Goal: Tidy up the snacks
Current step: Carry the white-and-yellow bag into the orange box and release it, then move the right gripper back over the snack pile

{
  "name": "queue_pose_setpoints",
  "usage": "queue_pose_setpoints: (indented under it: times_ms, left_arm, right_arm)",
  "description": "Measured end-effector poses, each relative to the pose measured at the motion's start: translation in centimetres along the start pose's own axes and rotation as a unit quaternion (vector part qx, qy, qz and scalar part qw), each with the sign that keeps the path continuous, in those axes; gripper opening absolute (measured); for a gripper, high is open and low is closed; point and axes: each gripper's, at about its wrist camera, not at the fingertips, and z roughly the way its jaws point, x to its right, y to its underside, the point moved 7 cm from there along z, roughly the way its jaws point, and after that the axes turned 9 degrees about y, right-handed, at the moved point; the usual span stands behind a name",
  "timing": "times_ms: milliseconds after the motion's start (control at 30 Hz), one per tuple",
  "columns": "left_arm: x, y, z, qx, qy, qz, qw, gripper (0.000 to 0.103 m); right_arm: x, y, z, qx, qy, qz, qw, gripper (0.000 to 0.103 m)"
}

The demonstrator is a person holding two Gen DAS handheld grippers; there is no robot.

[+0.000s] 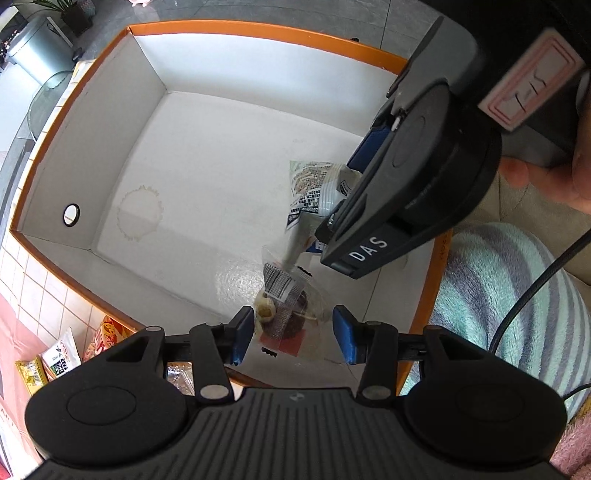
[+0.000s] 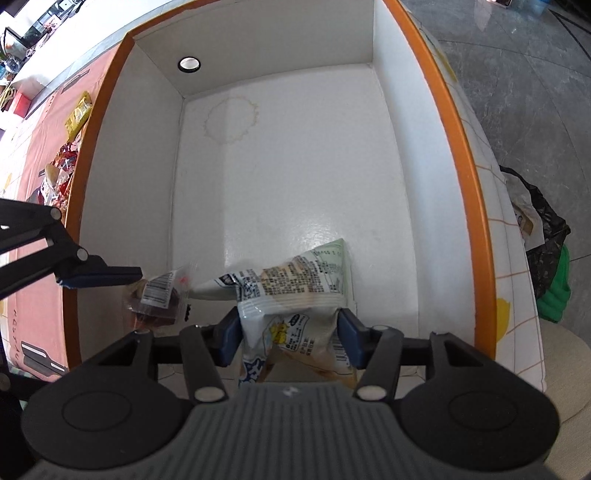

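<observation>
Orange edging runs round the white box [image 1: 258, 27], and from the left wrist camera the left gripper [image 1: 293, 338] hangs straight down inside it, near the box's corner. Its blue pads [image 1: 242, 334] stand partly spread, with a clear-wrapped cake [image 1: 291, 317] lying on the box floor between them; a gap shows on the right side, so nothing is pinched. Beyond it, the right gripper [image 1: 334, 225] reaches down over a white snack packet [image 1: 314, 192]. More snacks [image 1: 59, 360] lie outside the box on the tablecloth.

From the right wrist camera, the right gripper [image 2: 288, 334] is about half spread, and the white snack packet [image 2: 291, 295] fills the space between its blue pads [image 2: 347, 338], both touching the wrapper. The packet rests on the box [image 2: 454, 122] floor. To the left, the left gripper's finger [image 2: 99, 275] sits beside the clear-wrapped cake [image 2: 159, 299]
</observation>
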Motion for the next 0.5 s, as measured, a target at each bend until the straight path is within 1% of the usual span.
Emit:
queue_pose_setpoints:
  times_ms: [100,200,267,367,500]
  left_arm:
    - [0.3,0.1,-0.1,0.004,0.009,0.0,0.9999,0.052]
    - [0.3,0.3,-0.6,0.01,0.007,0.001,0.9999,0.057]
    - [0.3,0.7,-1.0,0.018,0.008,-0.001,0.9998,0.057]
    - [0.3,1.4,-2.2,0.034,0.01,-0.005,0.9994,0.057]
    - [0.6,2.1,-4.1,0.062,0.015,-0.011,0.9979,0.057]
  right_arm:
    - [-0.2,0.0,0.2,-0.005,-0.002,0.004,1.0,0.055]
    - [-0.6,0.2,0.0,-0.005,0.004,0.001,1.0,0.055]
    - [-0.8,0.2,-0.1,-0.006,0.004,0.005,1.0,0.055]
    - [-1.3,0.2,-0.2,-0.008,-0.009,0.015,1.0,0.056]
    - [-1.8,0.2,-0.4,-0.013,0.002,0.013,1.0,0.057]
